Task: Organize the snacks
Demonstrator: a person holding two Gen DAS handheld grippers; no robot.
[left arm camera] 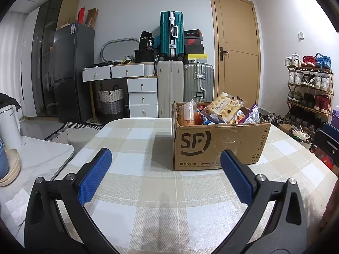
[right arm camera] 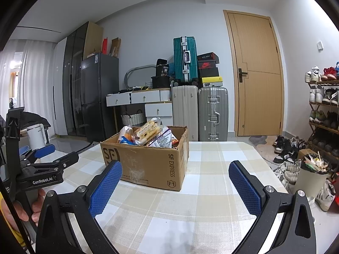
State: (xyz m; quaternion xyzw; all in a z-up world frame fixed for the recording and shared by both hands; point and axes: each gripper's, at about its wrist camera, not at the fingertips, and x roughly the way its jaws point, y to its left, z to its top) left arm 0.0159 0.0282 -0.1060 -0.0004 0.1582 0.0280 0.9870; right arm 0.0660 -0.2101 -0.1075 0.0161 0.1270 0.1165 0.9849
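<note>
Far left in the left view: a white kettle and stacked bowls on a marble side counter, off the job. Left gripper spread wide over the checked tablecloth, holding nothing, blue pads well apart; also seen side-on from the right view, gripped by a hand. Next along, the cardboard box standing on the table, flaps open, heaped with snacks: an orange packet upright at its left end, a biscuit pack lying on top, a purple bag at the right. Right gripper likewise spread and empty, hovering short of the box's near face. Bin and shoe rack at far right, beside the table.

Fits either snacks gathered in, or a full box awaiting sorting out; not settled here. For any pick from the heap: best taken from the top, biscuit pack pinched by its edge seam rather than across the crackers, squeezed gently, lifted straight up to avoid dragging neighbours over the rim. Worth steadying the light box with the other tool.
</note>
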